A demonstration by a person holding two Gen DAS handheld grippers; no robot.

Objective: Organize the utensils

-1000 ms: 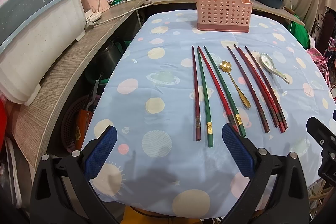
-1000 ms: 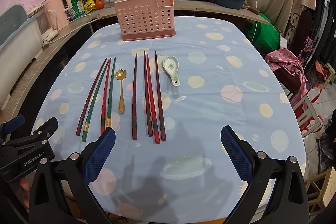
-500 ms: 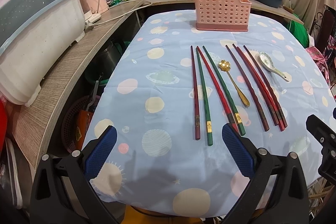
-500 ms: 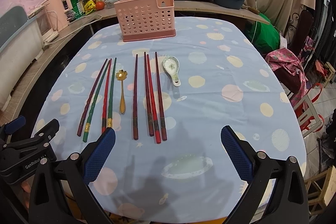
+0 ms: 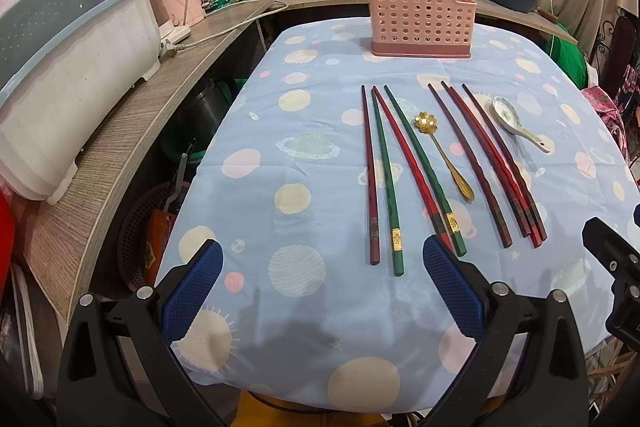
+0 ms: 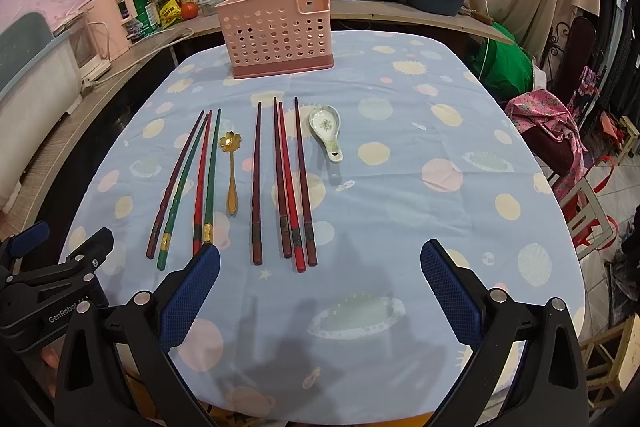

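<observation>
The chopsticks lay in two groups on the blue tablecloth, every long axis running from the near edge toward the far edge, thick decorated ends nearest me and thin tips pointing at the pink utensil basket, which stood upright by the far edge. The left group of four chopsticks — red and green mixed — fanned slightly, tips converging; the right group of four dark red chopsticks lay nearly parallel. Between the groups the gold spoon lay along the same axis, its flower-shaped bowl toward the basket, handle toward me. Just beside the right group, the white ceramic spoon rested with its bowl toward the far edge and its short handle angled back toward the near right. I held my left gripper level over the near edge, its blue pads spread wide and gripping nothing, just short of the left group's thick ends. My right gripper hovered beside it in the same pose — fingers wide apart, empty — near the ends of the right group.
</observation>
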